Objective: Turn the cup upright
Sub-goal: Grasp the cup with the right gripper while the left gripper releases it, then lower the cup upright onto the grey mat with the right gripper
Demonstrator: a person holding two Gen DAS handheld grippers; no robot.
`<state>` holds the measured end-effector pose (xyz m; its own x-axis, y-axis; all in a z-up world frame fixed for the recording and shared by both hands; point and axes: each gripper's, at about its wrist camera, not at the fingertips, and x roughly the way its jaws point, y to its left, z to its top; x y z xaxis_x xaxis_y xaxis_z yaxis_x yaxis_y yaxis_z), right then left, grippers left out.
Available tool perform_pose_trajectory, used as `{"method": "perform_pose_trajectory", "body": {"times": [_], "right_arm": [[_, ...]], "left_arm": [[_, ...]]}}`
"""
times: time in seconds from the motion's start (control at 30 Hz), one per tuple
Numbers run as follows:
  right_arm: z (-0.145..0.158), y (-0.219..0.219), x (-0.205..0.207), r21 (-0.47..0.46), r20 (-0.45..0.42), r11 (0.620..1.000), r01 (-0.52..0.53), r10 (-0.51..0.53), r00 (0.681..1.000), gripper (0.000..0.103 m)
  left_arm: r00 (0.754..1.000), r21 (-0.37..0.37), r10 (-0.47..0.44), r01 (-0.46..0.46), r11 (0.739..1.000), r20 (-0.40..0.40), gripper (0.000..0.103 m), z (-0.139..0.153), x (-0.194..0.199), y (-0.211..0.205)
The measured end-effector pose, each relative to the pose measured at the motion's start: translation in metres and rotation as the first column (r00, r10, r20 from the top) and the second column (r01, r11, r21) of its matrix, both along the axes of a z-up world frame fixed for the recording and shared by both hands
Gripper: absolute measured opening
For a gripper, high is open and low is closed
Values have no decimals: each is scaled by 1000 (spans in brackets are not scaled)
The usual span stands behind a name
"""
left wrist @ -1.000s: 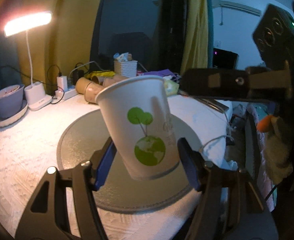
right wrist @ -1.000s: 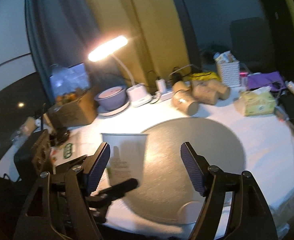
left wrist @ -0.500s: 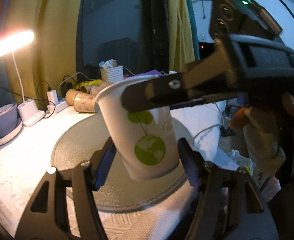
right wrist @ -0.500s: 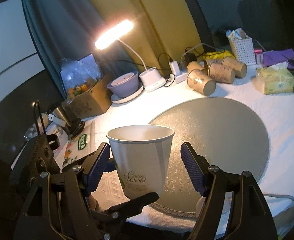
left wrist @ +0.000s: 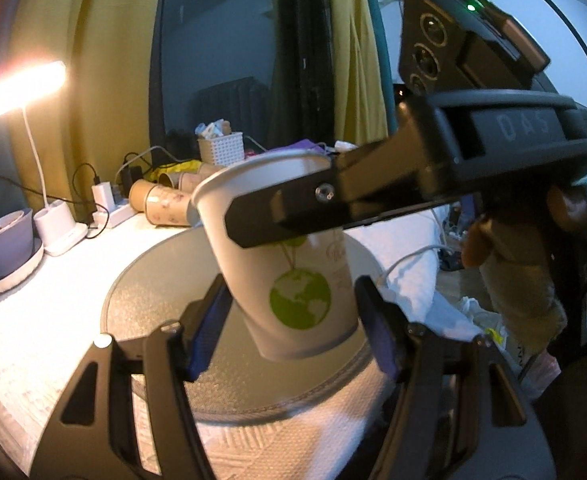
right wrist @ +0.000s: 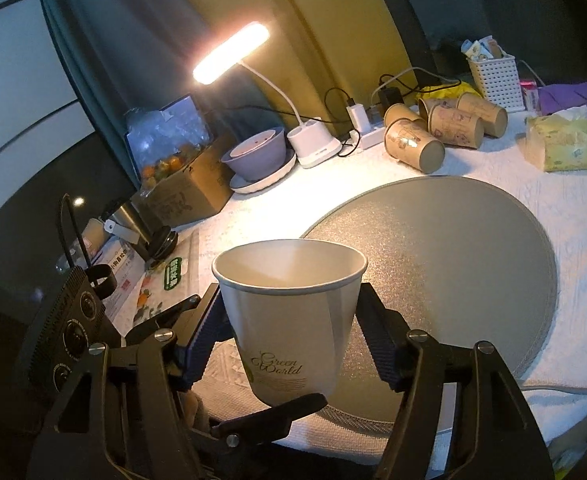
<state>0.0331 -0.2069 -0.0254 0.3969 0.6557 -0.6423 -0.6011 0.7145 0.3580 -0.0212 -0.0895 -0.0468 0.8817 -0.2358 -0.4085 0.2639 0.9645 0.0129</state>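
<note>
Item 1: paper cup (right wrist: 293, 320), white, mouth up, printed "Green World" on one side and a green globe-and-tree mark (left wrist: 299, 298) on the other. It is held off the desk, low in the centre of both wrist views, over the near edge of the round grey mat (right wrist: 453, 248), and leans slightly toward the upper left of the left wrist view.

Item 2: right gripper (right wrist: 289, 340). Its blue-padded fingers (right wrist: 201, 344) sit on either side of the cup wall, clamped on it at mid-height. In the left wrist view it crosses the upper right of the frame as a black bar over the cup's rim.

Item 3: left gripper (left wrist: 293, 324). Its fingers flank the lower half of the cup; whether the pads press on the wall or stand just off it cannot be told. In the right wrist view it shows at lower left, one finger passing under the cup's base.

Item 4: desk (right wrist: 565, 208) with white textured covering, carrying the mat.

Item 5: lit desk lamp (right wrist: 231, 54), upper centre of the right wrist view, white base beside a lavender bowl (right wrist: 253, 156) on a plate.

Item 6: brown paper cups (right wrist: 445, 128), several, lying on their sides at the back of the desk.

Item 7: tissue pack (right wrist: 563, 144), right edge; white mesh basket (right wrist: 493, 78) behind it.
</note>
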Motion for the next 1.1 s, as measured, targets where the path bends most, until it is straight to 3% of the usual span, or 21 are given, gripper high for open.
{"method": "perform_pose_trajectory", "body": {"times": [0.13, 0.37, 0.6, 0.83, 0.93, 1.1], "right_arm": [[1, 0, 0, 2, 13, 1000, 9, -9, 1000, 69], [7, 2, 12, -37, 83, 996, 78, -75, 994, 69], [12, -1, 29, -122, 214, 973, 196, -167, 962, 69], [1, 2, 46, -202, 344, 934, 296, -216, 914, 69], [-11, 8, 51, -225, 371, 924, 308, -211, 904, 69], [-30, 22, 54, -289, 390, 908, 302, -176, 904, 69]], "left_arm": [[999, -9, 12, -12, 1000, -31, 66, 0, 6, 3], [997, -37, 20, -22, 999, -73, 76, -3, 11, 11], [986, -50, 93, -101, 994, -137, 76, -5, 22, 31], [956, -157, 197, -233, 960, -216, 76, -10, 40, 73], [940, -207, 218, -276, 939, -262, 76, -17, 45, 89], [935, -242, 216, -287, 927, -281, 76, -21, 47, 96]]}}
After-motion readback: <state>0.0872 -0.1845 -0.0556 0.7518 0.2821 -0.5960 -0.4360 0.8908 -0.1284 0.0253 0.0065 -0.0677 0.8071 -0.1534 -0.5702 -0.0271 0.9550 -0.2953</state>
